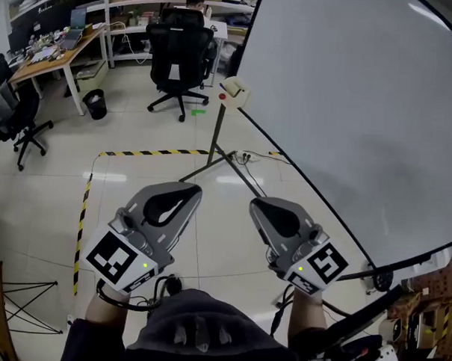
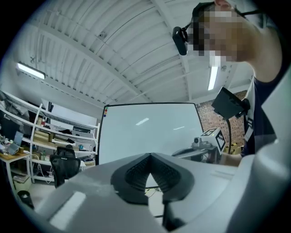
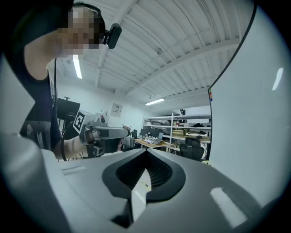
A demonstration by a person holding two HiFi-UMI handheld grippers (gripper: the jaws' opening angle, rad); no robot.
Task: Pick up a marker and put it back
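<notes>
The person is holding the left gripper out over the floor. Its jaws are pressing together with nothing between them, as the left gripper view is showing. Just beside it the right gripper is pointing much the same way, and its jaws are also meeting at the tips on nothing.

To the right of both, a whiteboard is leaning across the picture, so the right gripper is sitting nearer to it than the left. No marker is showing plainly in any view. At the board's corner ahead, a pale fitting is carrying a small red spot. The gripper views are showing tiny coloured spots at that corner too. Whether any of these is a marker, and which way its length is running, is too small to tell.

With both grippers empty, the scene is fitting either a marker waiting at the board or one already put back there. If a marker is there, it is lying ahead and to the right.
</notes>
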